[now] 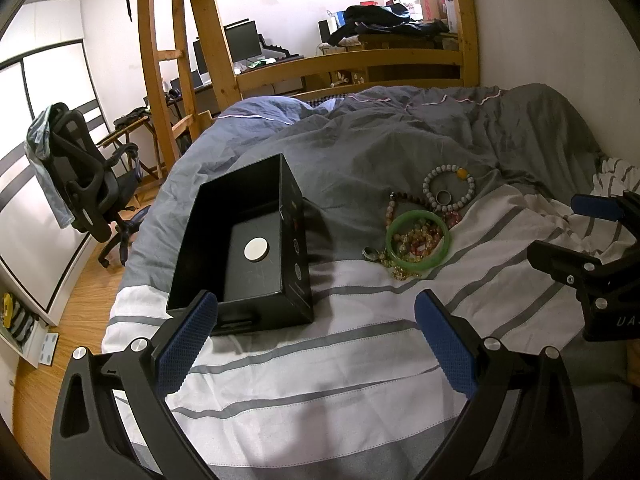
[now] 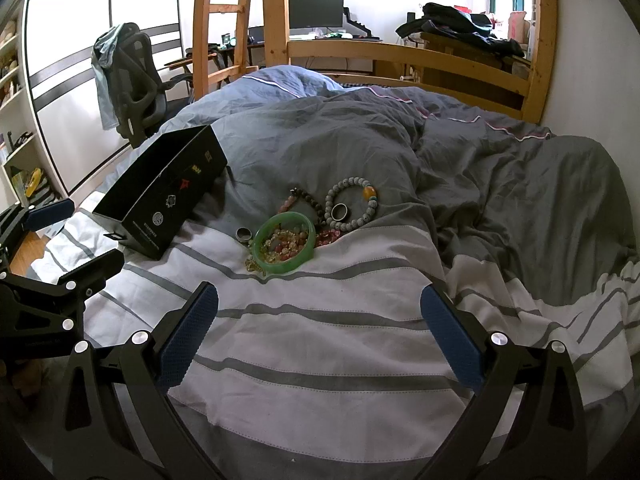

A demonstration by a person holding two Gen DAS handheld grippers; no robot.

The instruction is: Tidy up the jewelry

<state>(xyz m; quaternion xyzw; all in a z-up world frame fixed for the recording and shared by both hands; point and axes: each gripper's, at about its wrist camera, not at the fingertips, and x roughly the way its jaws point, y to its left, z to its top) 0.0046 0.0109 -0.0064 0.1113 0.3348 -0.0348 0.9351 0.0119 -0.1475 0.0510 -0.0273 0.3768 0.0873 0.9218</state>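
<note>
1. The striped bedspread carries everything.
2. The open black box sits left of the jewelry.
3. The left gripper and right gripper hover level, jaws spread, empty.
4. The green bangle lies among the beaded bracelets.

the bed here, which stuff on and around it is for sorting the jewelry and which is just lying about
For the job:
- black box, open
- green bangle
- grey bead bracelet
- small rings
- yellow and pink bead strands
- left tool and right tool, both open

Lying about:
- grey duvet
- office chair
- monitor
- clothes pile
</note>
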